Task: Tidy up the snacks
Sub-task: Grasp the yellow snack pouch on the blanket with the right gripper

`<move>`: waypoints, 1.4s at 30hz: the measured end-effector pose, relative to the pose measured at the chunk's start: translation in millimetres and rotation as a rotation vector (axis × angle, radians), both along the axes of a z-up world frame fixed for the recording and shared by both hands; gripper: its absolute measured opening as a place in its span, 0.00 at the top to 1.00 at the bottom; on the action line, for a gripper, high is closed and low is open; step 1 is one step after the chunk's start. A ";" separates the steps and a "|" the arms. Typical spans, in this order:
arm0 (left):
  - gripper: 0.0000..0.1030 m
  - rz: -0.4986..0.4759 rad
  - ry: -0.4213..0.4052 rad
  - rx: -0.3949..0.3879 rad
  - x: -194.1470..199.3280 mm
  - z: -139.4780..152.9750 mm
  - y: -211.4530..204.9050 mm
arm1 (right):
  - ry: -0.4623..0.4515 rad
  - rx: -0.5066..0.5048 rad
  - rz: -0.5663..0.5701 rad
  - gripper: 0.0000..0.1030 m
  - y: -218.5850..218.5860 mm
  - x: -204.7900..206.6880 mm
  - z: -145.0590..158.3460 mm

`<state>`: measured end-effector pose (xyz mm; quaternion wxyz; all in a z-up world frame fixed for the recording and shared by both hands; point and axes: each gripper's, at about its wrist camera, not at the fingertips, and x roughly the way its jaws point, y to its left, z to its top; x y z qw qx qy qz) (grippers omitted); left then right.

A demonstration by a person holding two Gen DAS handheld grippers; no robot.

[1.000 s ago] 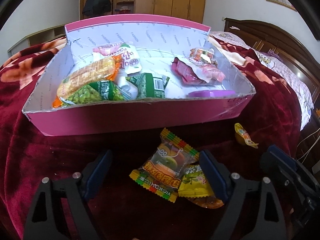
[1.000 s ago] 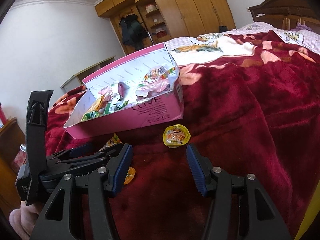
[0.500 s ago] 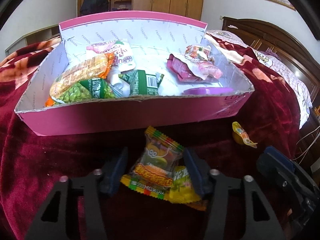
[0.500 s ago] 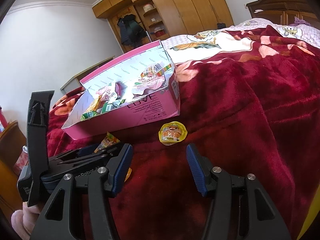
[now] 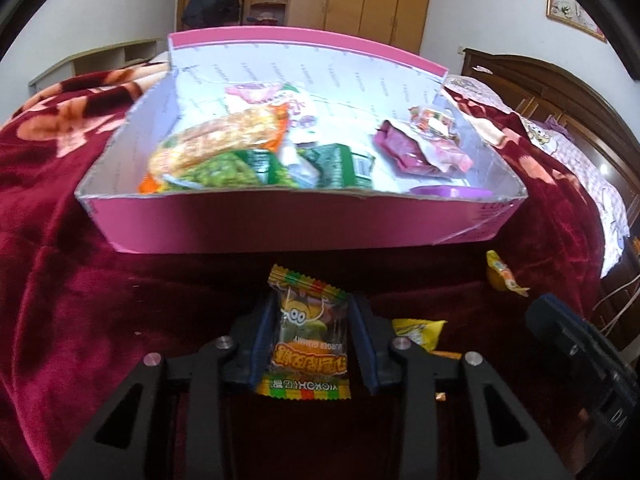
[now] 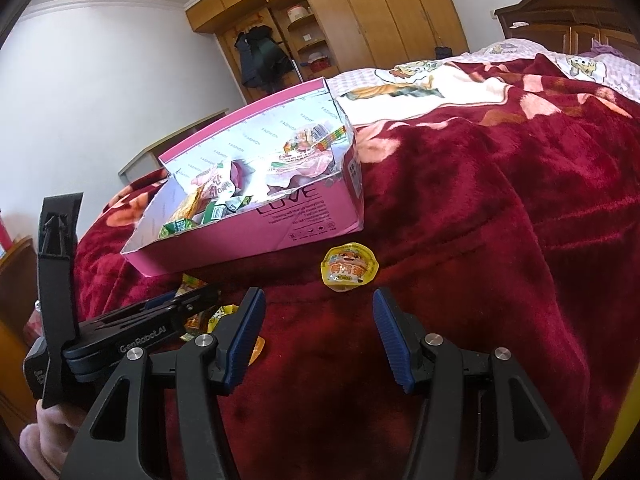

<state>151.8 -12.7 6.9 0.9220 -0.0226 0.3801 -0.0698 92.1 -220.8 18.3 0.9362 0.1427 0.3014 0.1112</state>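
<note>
A burger gummy packet (image 5: pixel 308 344) lies on the red blanket just in front of the pink box (image 5: pixel 280 224). My left gripper (image 5: pixel 313 308) is closing on it, both blue pads against the packet's sides. The box holds several snack bags, among them green pea packs (image 5: pixel 224 168) and pink wrappers (image 5: pixel 420 152). A yellow packet (image 5: pixel 420 330) lies just right of the left gripper. In the right wrist view my right gripper (image 6: pixel 318 300) stands open with nothing in it, a little short of a yellow jelly cup (image 6: pixel 349 266). My left gripper (image 6: pixel 192 300) shows at the left there.
The red blanket (image 6: pixel 480 240) covers the bed, with a patterned quilt (image 6: pixel 420 76) farther back. A dark wooden headboard (image 5: pixel 560 92) and a wardrobe (image 6: pixel 360 20) stand behind. A hand (image 6: pixel 44 432) holds the left gripper. The jelly cup (image 5: pixel 502 276) lies by the box's right corner.
My left gripper's jaws have narrowed from wide apart to against the gummy packet, and it has edged closer to the box. The right gripper has kept still.
</note>
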 end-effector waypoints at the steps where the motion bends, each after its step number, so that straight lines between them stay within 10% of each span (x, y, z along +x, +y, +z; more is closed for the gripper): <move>1: 0.62 0.006 -0.006 0.008 -1.8 -0.2 1.9 | -0.004 -0.005 -0.001 0.44 0.6 0.6 1.4; 23: 0.56 0.010 -0.006 0.008 -8.5 -18.5 8.5 | 0.060 -0.080 -0.040 0.45 8.4 44.2 -21.3; 30: 0.56 0.010 -0.012 0.013 -8.8 -18.8 6.8 | 0.056 -0.038 -0.086 0.69 -3.1 41.1 -23.4; 42: 0.59 0.002 -0.022 -0.019 -14.4 -13.2 12.8 | 0.017 -0.037 -0.076 0.71 -0.6 26.5 -17.4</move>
